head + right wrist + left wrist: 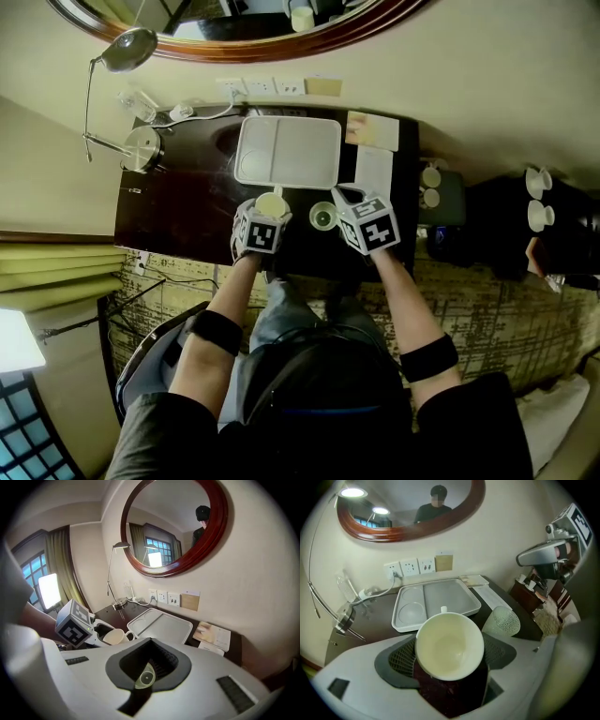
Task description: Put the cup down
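The left gripper (449, 662) clasped an empty, cream-white, round cup (449, 641), its handle toward the white tray (440, 597) just beyond, while the right gripper (149, 670) was closed on nothing.

The left gripper (266, 212) holds a pale cup (271, 203) just in front of the white tray (288, 151) on the dark tabletop (178, 211). A small green glass (323, 217) sits between it and the right gripper (349, 199).

Dark wooden desk (178, 216), white divided tray (288, 150) at its back, lamp base (142, 148) left, booklet (372, 129) right, glass (323, 217) near front.
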The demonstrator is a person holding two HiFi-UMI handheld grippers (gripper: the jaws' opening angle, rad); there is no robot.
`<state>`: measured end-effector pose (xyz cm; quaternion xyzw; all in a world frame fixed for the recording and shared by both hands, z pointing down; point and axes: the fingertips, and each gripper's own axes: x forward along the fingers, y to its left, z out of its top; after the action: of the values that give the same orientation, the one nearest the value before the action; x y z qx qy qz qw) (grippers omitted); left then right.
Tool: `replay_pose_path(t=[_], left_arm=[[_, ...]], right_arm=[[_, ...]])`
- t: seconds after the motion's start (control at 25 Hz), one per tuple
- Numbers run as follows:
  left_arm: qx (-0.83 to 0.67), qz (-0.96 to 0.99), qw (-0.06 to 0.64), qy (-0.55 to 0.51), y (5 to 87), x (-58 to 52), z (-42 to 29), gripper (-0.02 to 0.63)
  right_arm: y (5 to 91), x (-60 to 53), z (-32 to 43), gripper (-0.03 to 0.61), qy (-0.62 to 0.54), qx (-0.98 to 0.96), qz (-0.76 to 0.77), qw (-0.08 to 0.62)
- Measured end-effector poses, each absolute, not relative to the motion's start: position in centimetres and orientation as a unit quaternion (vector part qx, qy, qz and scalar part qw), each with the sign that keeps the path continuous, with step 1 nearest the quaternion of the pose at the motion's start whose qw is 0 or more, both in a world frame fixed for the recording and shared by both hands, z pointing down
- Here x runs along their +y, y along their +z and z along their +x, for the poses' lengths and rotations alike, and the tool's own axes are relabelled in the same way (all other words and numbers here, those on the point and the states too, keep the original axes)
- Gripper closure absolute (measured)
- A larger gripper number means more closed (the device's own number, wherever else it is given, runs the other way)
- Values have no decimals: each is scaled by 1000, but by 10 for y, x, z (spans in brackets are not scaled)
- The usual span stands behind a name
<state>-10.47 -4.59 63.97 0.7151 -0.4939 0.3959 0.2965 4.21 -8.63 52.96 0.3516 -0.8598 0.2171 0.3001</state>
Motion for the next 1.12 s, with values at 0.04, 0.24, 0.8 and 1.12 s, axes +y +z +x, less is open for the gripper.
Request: replay_pose_path(t=[0.04,0.24,0.8,1.12], left_arm=[[-496,712,294,400,643,-45,-105,201],[-507,710,290,393,652,-45,-101,201],[-508,711,289,392,674,-37,-94,201],[-506,719,284,383,678,-35,-91,153]], right_arm=[[530,-85,46,577,218,-859,353,300],[538,-80,67,577,233,-850,361,306],[538,-74,91,577,224,-842,373,317],[542,-71,95,577,228,-838,372,328]])
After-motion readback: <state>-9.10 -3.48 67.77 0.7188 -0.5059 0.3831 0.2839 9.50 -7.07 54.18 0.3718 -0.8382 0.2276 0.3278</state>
